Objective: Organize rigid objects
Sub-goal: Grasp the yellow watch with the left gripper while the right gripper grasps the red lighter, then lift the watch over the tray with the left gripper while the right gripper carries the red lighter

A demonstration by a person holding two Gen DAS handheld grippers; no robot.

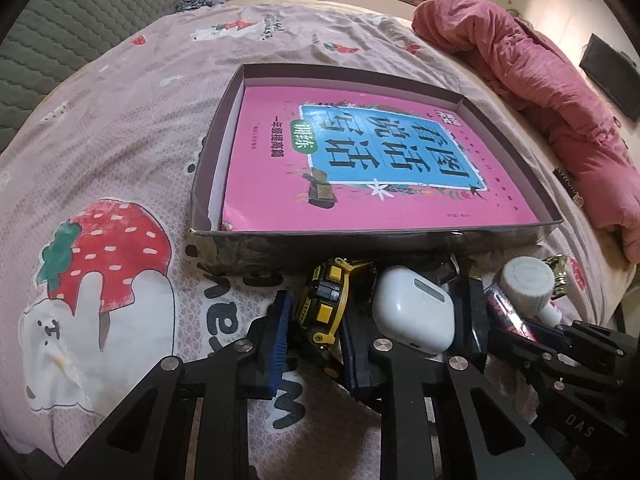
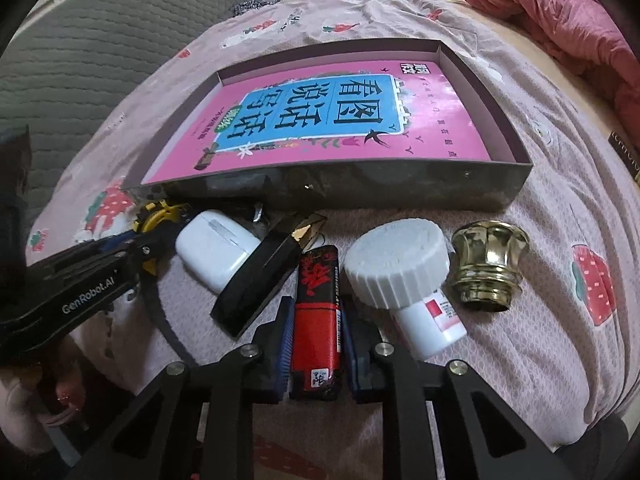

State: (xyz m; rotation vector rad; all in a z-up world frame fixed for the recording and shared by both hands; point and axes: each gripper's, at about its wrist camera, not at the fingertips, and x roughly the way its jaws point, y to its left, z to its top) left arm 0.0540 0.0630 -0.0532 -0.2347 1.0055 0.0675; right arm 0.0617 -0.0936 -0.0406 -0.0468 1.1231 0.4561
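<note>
Broadly, the bed [image 1: 120, 128] with its strawberry-print sheet carries everything. On it lies the shallow box [image 2: 516, 184] with a pink book [image 2: 320, 120] flat inside, and a row of small rigid objects sits just before the box's near wall: a yellow tape measure [image 1: 324, 300], a white earbud case [image 1: 412, 312], a black bar [image 2: 260, 284], a red-and-black lighter [image 2: 318, 320], a white-capped bottle [image 2: 404, 280] and a gold cap [image 2: 486, 266].

The risk, as I judge it, lies in the crowding and the soft sheet. The tape measure rests against the earbud case, so lifting it may drag the case along; the glossy lighter could slip or tilt if pinched off-centre.

The left gripper [image 1: 316, 332] stands partly apart, its pads bracketing the tape measure, though firm contact is unclear. The right gripper [image 2: 316, 344] is narrowed around the lighter, pads just beside its sides; whether it truly clamps I cannot tell.
</note>
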